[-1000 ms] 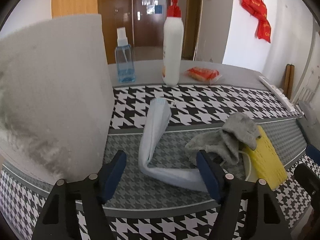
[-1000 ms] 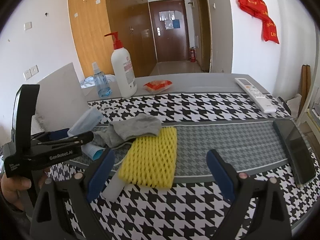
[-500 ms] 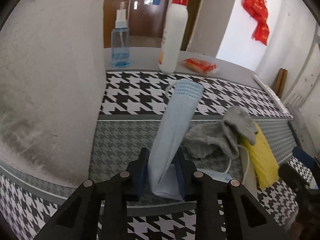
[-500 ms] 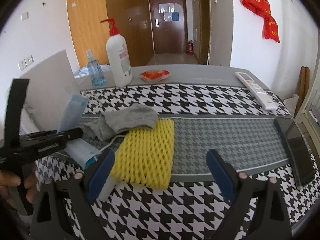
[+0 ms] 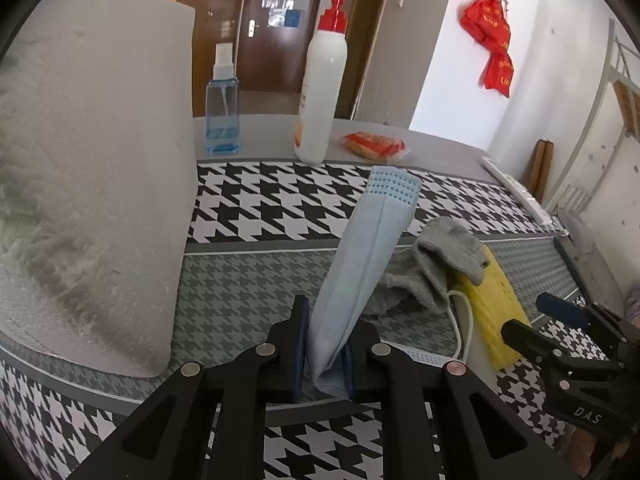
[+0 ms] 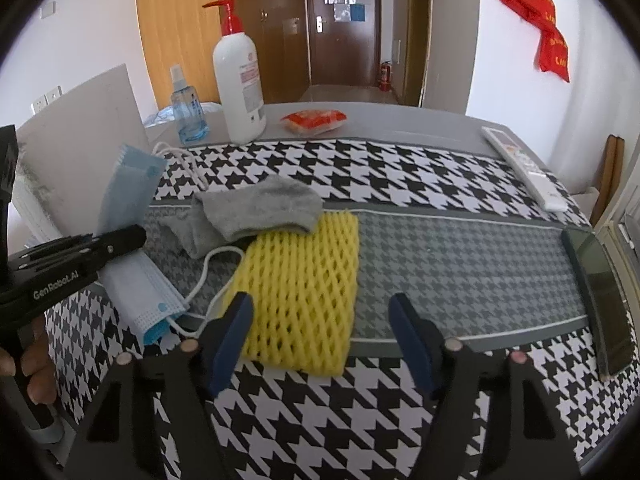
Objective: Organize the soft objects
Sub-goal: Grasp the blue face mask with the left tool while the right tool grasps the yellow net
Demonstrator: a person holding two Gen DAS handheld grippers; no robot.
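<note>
My left gripper (image 5: 324, 344) is shut on a pale blue face mask (image 5: 368, 248). One end of the mask stands up from the jaws, and its other part (image 6: 140, 292) lies on the houndstooth cloth. A grey sock (image 6: 260, 208) lies crumpled behind a yellow foam net (image 6: 304, 276), partly over its far edge. My right gripper (image 6: 320, 340) hovers at the net's near edge. Its jaws are closing, with the net's near end between them and the pads (image 6: 228, 336) not pressing on it. From the right wrist view, the left gripper (image 6: 132, 238) shows at the left, a hand holding it.
A tall white foam block (image 5: 92, 160) stands close on the left. At the back are a blue spray bottle (image 5: 223, 116), a white pump bottle (image 5: 320, 92) and a red packet (image 5: 374, 145). A remote (image 6: 524, 168) and a dark phone (image 6: 600, 284) lie at the right.
The left jaws closed on the mask and raised its free end upright. The right jaws narrowed and came lower and closer to the yellow net.
</note>
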